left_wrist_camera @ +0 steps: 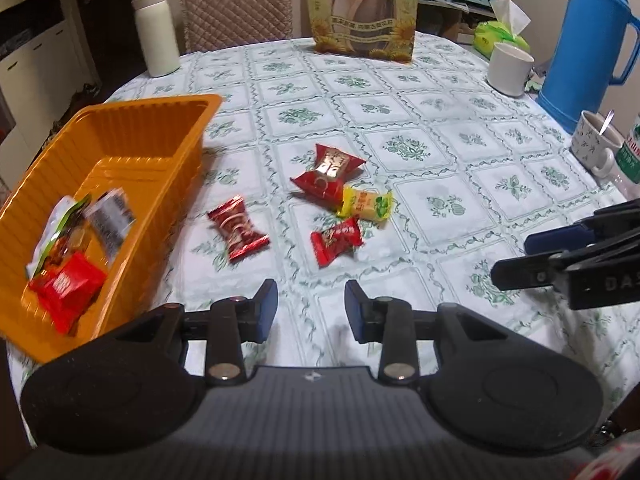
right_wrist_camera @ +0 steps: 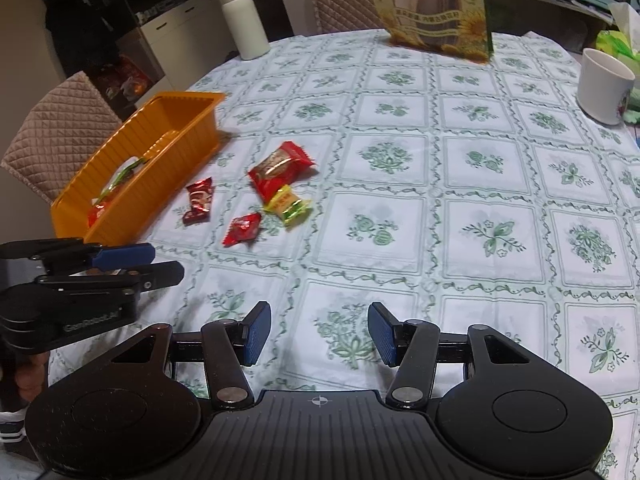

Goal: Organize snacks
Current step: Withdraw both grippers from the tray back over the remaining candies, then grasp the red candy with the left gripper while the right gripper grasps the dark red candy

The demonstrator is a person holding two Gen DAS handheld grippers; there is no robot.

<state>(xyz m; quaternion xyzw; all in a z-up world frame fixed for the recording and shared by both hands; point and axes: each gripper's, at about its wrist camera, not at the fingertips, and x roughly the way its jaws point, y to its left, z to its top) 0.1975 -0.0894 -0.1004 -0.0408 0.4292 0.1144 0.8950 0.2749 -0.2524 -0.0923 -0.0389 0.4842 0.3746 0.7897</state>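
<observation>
Flowered cloth covers the worktop (left_wrist_camera: 460, 80); four light, crinkly candies (left_wrist_camera: 352, 206) lie mid-frame beside the orange tray (left_wrist_camera: 120, 128). Pinch a twisted wrapper end. Left gripper (left_wrist_camera: 311, 311) and right gripper (right_wrist_camera: 319, 333) are both open, empty.

Ribbed orange plastic tray (left_wrist_camera: 120, 152), glossy foil-like snack wrappers (left_wrist_camera: 328, 172), smooth printed tablecloth (left_wrist_camera: 440, 208), quilted chair cover (left_wrist_camera: 236, 4).

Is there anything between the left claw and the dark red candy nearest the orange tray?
Nothing visible. Only bare tablecloth lies between the open left claw and the dark red candy; the orange tray stands off to the left.
</observation>
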